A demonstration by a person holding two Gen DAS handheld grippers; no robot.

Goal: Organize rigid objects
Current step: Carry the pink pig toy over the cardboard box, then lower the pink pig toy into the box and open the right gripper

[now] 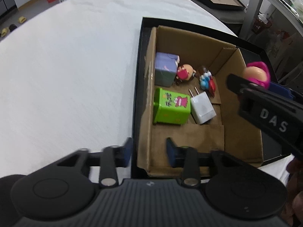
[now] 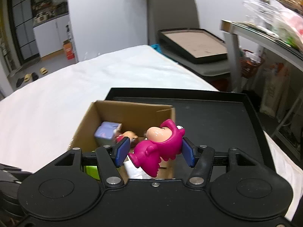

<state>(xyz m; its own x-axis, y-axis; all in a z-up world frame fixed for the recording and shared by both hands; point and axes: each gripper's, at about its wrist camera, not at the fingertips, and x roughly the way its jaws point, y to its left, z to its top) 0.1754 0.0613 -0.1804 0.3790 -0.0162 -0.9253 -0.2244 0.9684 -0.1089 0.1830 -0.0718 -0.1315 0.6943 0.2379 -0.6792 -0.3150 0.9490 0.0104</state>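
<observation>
The magenta toy figure (image 2: 158,147) is clamped between the blue pads (image 2: 122,151) of the right gripper (image 2: 154,151), suspended above the right edge of the open cardboard box (image 1: 244,124). Inside the box lie a green toy bin (image 1: 170,107), a white plug adapter (image 1: 202,107), a lavender-topped block (image 1: 164,70), a small red-faced figurine (image 1: 184,72) and a blue-and-red figurine (image 1: 207,81). The box sits in a black tray (image 2: 217,117) on a white-covered surface (image 1: 66,75). The left gripper (image 1: 148,151) straddles the box's left wall, jaws narrowly apart; no contact with the wall is discernible.
</observation>
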